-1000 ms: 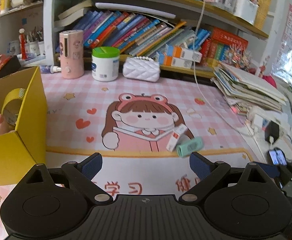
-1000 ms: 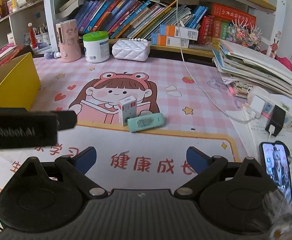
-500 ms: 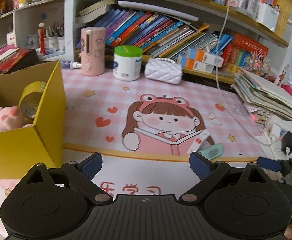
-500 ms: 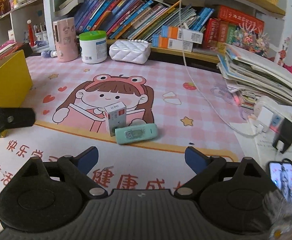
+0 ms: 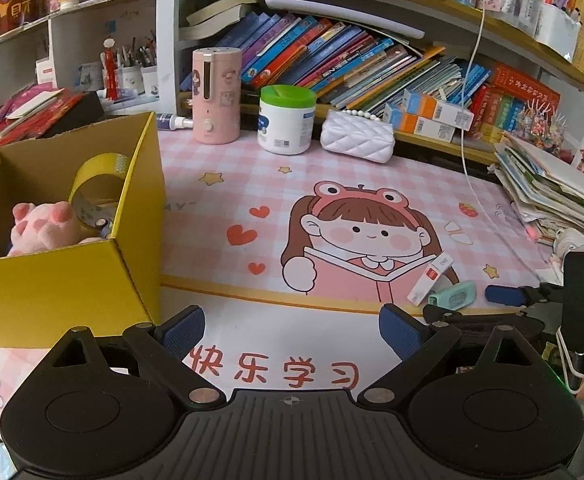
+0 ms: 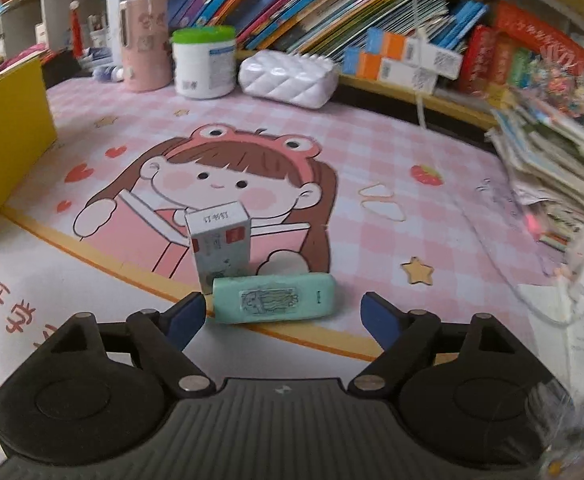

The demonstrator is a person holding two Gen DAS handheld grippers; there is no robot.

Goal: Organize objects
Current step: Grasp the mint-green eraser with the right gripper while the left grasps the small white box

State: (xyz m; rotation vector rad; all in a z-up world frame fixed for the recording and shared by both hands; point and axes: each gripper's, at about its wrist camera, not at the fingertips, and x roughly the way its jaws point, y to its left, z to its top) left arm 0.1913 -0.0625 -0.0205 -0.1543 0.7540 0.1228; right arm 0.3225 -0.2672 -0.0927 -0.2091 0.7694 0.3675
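Note:
A mint-green flat case [image 6: 275,298] lies on the pink desk mat, with a small white box [image 6: 221,246] standing just behind it. My right gripper [image 6: 282,318] is open and low, its jaws either side of the near edge of the case, not touching. Both objects show in the left wrist view, the case [image 5: 454,294] and the box [image 5: 432,278], with the right gripper's blue fingertip [image 5: 504,294] beside them. My left gripper [image 5: 292,330] is open and empty above the mat's front. A yellow cardboard box [image 5: 72,280] at left holds a pink plush [image 5: 46,230] and a tape roll [image 5: 96,184].
At the back stand a pink humidifier [image 5: 216,96], a white jar with a green lid [image 5: 287,120] and a white quilted purse [image 5: 358,140], below shelves of books. A paper stack [image 5: 552,192] and a hanging white cable [image 5: 468,128] are at right.
My right gripper has moved forward and down toward the green case, which now sits between its jaws. My left gripper has drawn back and left, bringing the yellow box into fuller view.

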